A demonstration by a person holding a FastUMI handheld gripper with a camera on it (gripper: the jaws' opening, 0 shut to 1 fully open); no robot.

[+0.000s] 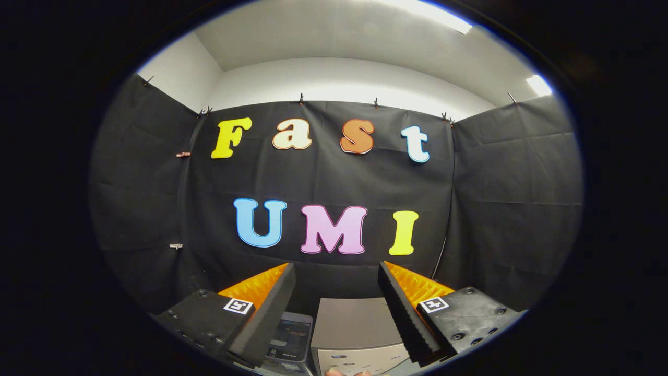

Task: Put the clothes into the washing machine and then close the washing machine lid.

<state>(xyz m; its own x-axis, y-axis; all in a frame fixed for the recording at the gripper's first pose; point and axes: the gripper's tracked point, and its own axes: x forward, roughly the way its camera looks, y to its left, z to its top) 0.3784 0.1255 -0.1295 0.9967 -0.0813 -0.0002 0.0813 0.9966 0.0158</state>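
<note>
My gripper [336, 266] is open, its fingers spread wide with nothing between them, and it points level at the black cloth wall. Below and between the fingers lies the grey top of a small washing machine [352, 321], with a pale control panel [360, 360] along its near edge. The grey top surface looks flat and closed from here. Beside it, under the left finger, sits a dark bluish glossy part [289, 339]; I cannot tell what it is. At the near edge of the panel, fingertips of a person's hand [347, 372] peek in.
Black cloth walls [501, 198] stand on three sides beyond the machine. A thin cable [442, 256] hangs down the back wall to the right of the machine. Above the cloth are white walls and ceiling lights [538, 84].
</note>
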